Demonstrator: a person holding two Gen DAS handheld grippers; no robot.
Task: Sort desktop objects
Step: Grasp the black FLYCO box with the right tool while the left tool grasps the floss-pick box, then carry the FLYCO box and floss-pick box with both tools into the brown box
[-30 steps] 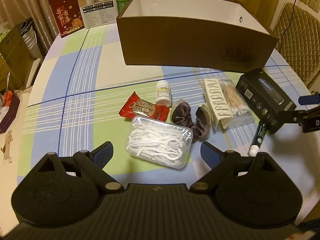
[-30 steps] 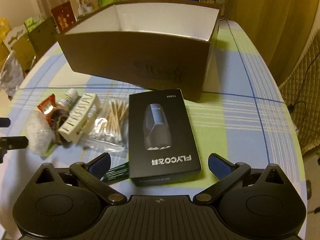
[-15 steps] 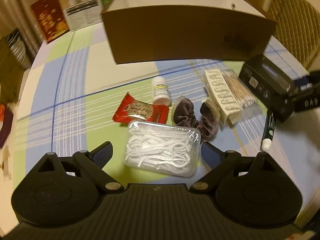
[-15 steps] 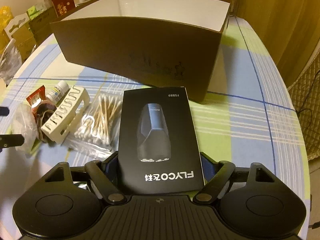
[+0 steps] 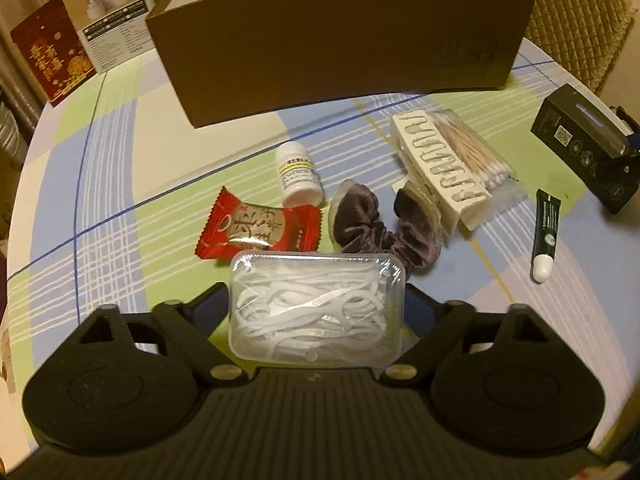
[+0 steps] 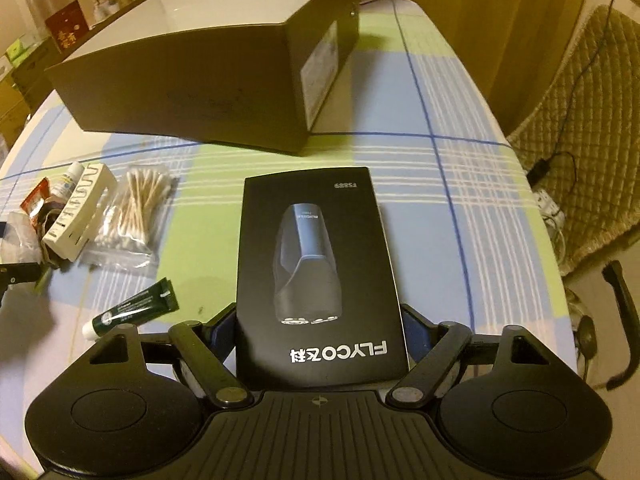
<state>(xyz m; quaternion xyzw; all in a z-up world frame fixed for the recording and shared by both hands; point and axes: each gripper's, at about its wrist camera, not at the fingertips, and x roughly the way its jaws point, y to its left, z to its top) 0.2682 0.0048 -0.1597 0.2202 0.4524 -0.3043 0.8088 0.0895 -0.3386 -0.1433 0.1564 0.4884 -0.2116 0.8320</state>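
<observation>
My left gripper point(image 5: 316, 312) is shut on a clear plastic box of white floss picks point(image 5: 316, 304). My right gripper point(image 6: 320, 320) is shut on a black FLYCO shaver box point(image 6: 316, 264), which also shows in the left wrist view point(image 5: 580, 144) at the far right. A large open brown cardboard box point(image 5: 340, 40) stands at the back of the table and shows in the right wrist view point(image 6: 192, 84) too. Between them lie a red candy packet point(image 5: 256, 228), a white pill bottle point(image 5: 298, 176), a purple scrunchie point(image 5: 380, 224), a white hair claw point(image 5: 440, 172), a bag of cotton swabs point(image 5: 476, 152) and a green tube point(image 5: 546, 232).
The checked tablecloth point(image 5: 120, 184) covers a round table. Printed cartons point(image 5: 112, 28) and a red packet point(image 5: 48, 60) stand at the back left. A quilted chair point(image 6: 580, 128) is to the right, off the table edge.
Both grippers moved forward and closed: the left on the floss pick box, the right on the black shaver box. The right view has swung to the right.
</observation>
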